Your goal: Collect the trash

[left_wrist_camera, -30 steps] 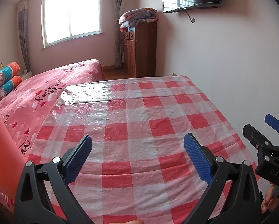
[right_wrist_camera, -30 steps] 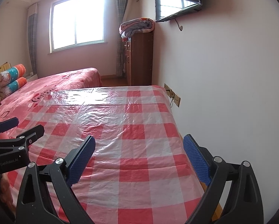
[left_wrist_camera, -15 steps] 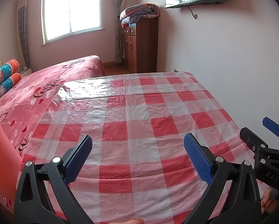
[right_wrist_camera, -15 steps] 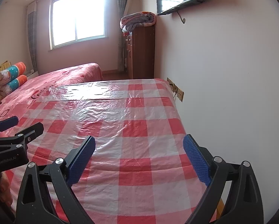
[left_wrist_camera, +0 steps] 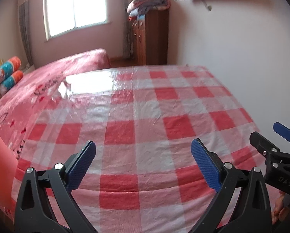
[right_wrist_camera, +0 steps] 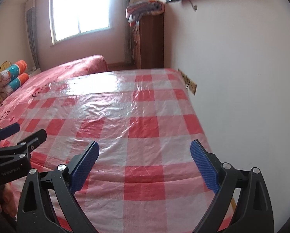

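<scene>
Both the left hand-held gripper (left_wrist_camera: 143, 160) and right hand-held gripper (right_wrist_camera: 145, 160) hang spread wide above the checkered tabletop (left_wrist_camera: 145, 116); an orange bin (left_wrist_camera: 0, 161) stands left of the left one.

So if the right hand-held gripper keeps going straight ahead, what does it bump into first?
Probably the checked plastic tablecloth: the open right hand-held gripper points slightly down over it, and nothing lies between. Depth is hard to judge.

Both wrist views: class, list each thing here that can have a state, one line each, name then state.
left gripper: open, holding nothing
right gripper: open, holding nothing
checked plastic cloth: spread flat, wrinkled
folded blanket: folded on top of the cabinet
cabinet: doors shut
</scene>
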A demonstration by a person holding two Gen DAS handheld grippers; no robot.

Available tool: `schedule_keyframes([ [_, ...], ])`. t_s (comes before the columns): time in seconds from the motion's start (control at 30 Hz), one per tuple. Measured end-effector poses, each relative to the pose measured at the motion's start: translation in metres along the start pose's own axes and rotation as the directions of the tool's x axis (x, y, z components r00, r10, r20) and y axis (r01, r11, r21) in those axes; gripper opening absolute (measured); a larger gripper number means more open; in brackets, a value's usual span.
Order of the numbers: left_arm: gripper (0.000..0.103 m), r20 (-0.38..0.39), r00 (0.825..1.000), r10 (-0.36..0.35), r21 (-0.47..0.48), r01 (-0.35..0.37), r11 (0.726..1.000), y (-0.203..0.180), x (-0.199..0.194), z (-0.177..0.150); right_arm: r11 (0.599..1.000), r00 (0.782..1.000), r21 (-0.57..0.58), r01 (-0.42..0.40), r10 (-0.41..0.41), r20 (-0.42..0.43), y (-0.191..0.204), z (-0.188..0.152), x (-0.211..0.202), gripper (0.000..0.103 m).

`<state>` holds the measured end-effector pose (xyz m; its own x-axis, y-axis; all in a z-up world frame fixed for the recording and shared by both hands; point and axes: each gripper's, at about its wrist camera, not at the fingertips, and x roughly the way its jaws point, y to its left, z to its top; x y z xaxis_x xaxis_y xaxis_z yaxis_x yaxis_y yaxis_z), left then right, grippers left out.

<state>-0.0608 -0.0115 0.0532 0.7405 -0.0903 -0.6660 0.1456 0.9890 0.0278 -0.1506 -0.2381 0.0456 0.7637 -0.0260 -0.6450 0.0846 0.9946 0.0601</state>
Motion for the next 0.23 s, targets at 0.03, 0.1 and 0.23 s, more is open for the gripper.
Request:
schedule_keyframes([
  [0.03, 0.099, -0.016, 1.0, 0.005, -0.007, -0.005, 1.0, 0.001, 0.006, 0.0, 1.0, 1.0, 0.003, -0.003, 0.004, -0.016, 0.0, 0.001, 0.007, 0.094],
  [0.1, 0.099, -0.038, 0.999, 0.024, -0.022, -0.025, 0.999, 0.004, 0.018, 0.0, 1.0, 0.999, 0.005, -0.007, 0.008, -0.054, 0.002, 0.004, 0.023, 0.094],
  [0.23, 0.099, -0.097, 0.993, 0.069, -0.037, -0.073, 0.997, 0.007, 0.046, 0.001, 1.0, 0.992, -0.005, -0.009, 0.008, -0.13, 0.01, 0.01, 0.053, 0.094],
])
